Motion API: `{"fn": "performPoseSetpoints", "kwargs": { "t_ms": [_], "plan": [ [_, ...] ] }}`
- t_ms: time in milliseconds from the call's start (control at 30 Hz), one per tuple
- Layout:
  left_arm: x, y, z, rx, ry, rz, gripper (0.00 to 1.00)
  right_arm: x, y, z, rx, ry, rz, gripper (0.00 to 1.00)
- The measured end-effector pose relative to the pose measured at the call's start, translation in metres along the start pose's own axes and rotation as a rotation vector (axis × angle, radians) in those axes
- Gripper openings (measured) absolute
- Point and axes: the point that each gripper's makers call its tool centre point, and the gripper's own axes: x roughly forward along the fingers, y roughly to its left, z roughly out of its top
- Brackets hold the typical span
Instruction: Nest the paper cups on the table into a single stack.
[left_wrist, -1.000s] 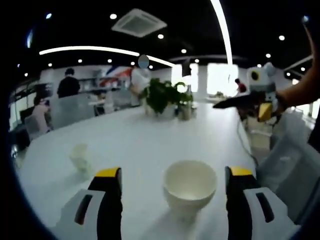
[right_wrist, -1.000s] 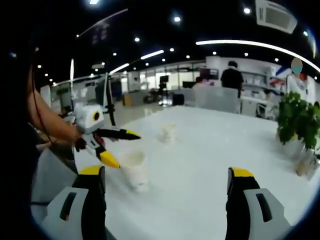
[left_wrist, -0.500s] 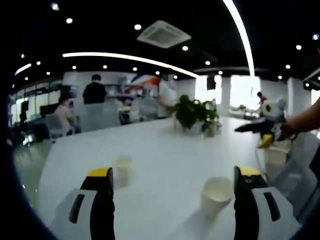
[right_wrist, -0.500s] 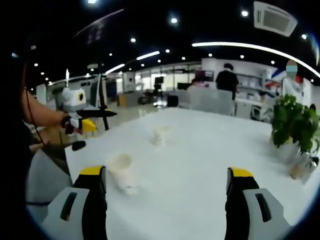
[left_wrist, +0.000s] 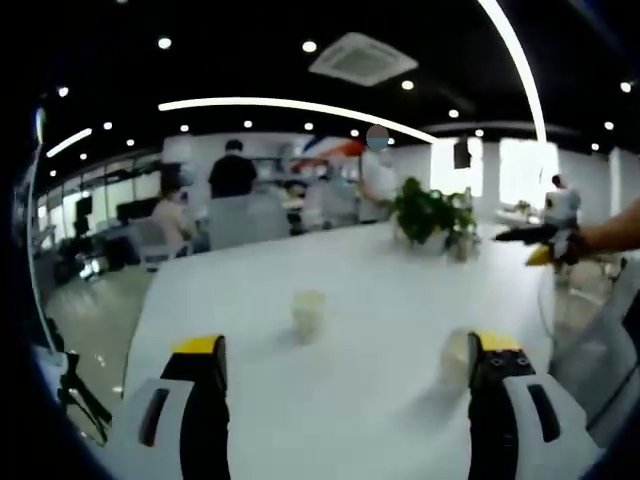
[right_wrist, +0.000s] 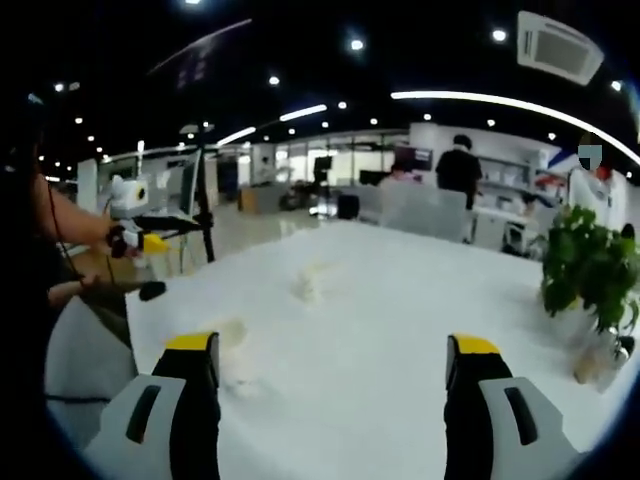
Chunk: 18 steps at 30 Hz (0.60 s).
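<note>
Two white paper cups stand apart on the white table (left_wrist: 370, 290). In the left gripper view, one cup (left_wrist: 307, 312) is upright mid-table and the other cup (left_wrist: 456, 357) sits half hidden beside my right-hand jaw. My left gripper (left_wrist: 348, 350) is open with nothing between its jaws. In the right gripper view, the near cup (right_wrist: 232, 336) is blurred next to my left-hand jaw and the far cup (right_wrist: 307, 283) stands further out. My right gripper (right_wrist: 332, 348) is open and holds nothing. The left gripper (right_wrist: 145, 235) hovers off the table's left edge.
A potted plant (left_wrist: 430, 212) with small bottles beside it stands at the table's far side, also visible as the plant (right_wrist: 585, 265) at the right. The right gripper (left_wrist: 540, 240), held in a hand, floats beyond the table's right edge. People and desks fill the background.
The left gripper has drawn back from the near cup, away past the table edge. Both cameras have swung, so the near cup now sits by a jaw instead of between the left jaws.
</note>
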Motion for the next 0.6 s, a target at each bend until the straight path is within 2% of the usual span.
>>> {"fn": "performPoseSetpoints", "kwargs": {
  "t_ms": [100,200,333,400,467,600],
  "plan": [
    [-0.008,-0.003,0.010,-0.004,-0.032,0.023,0.98,0.000,0.000,0.008,-0.010,-0.023,0.021,0.93],
    [-0.012,-0.006,0.003,0.005,0.003,0.029,0.98,0.001,0.001,0.009,-0.001,-0.029,0.032,0.93],
    [-0.015,-0.005,0.008,0.020,-0.012,0.022,0.98,0.005,0.008,0.010,-0.025,-0.039,0.060,0.93],
    [-0.015,0.000,0.006,0.011,-0.009,0.022,0.98,0.006,0.009,0.004,-0.023,-0.010,0.054,0.93],
    [-0.015,0.004,0.003,0.008,-0.010,0.017,0.98,0.005,0.007,0.008,-0.019,-0.032,0.037,0.94],
    [-0.010,0.010,-0.001,-0.013,-0.008,-0.006,0.98,0.004,0.000,0.006,-0.012,-0.022,-0.007,0.93]
  ]
}}
